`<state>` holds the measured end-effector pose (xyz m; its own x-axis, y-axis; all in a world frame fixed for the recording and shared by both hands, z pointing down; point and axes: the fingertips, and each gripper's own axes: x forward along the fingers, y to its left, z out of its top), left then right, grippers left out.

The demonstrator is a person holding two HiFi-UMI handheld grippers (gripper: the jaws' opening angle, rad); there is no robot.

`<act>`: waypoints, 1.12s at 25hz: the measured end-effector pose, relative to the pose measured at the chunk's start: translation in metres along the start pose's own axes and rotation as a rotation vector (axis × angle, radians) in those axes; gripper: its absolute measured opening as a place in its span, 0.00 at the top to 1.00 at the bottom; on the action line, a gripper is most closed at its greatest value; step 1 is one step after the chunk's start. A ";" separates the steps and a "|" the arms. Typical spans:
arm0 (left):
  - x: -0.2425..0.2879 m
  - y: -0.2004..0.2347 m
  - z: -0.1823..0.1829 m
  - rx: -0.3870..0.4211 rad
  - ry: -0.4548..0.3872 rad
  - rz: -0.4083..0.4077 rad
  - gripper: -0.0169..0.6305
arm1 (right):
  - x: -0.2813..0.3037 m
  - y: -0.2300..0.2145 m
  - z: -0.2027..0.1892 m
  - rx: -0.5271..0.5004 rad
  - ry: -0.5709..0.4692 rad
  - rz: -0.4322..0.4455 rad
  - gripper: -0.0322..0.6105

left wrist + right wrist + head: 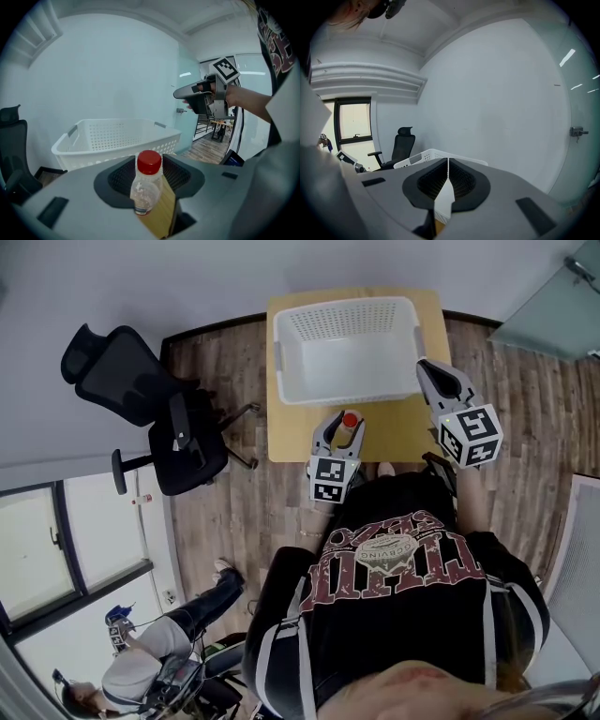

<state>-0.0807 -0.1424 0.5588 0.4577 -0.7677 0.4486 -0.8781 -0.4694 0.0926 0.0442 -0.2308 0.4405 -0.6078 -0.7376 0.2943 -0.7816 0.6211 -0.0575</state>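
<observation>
Left gripper view — clear, red-capped plastic bottle [147, 190] stands between textured tongs [152, 165].

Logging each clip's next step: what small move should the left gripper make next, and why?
Probably close the left gripper on the bottle: it stands upright between the open jaws, with the table showing in a gap beside it.

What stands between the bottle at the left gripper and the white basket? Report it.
Nothing visible. The red-capped bottle stands on the wooden table between the open jaws of the left gripper; only bare tabletop separates it from the white basket. The right gripper, jaws together, is off to the right, clear of that path.
</observation>
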 end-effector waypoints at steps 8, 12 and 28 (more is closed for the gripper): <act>-0.007 -0.001 0.007 0.004 -0.012 0.002 0.61 | -0.002 0.005 0.000 -0.005 -0.005 0.013 0.92; -0.013 0.002 0.014 0.000 -0.031 0.013 0.61 | 0.000 0.008 0.001 -0.006 -0.007 0.020 0.92; -0.041 0.030 0.086 -0.010 -0.190 0.090 0.63 | 0.007 0.018 0.011 -0.013 -0.032 0.033 0.92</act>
<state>-0.1143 -0.1621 0.4668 0.3941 -0.8753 0.2802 -0.9178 -0.3911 0.0690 0.0239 -0.2276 0.4310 -0.6376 -0.7246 0.2617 -0.7593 0.6484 -0.0546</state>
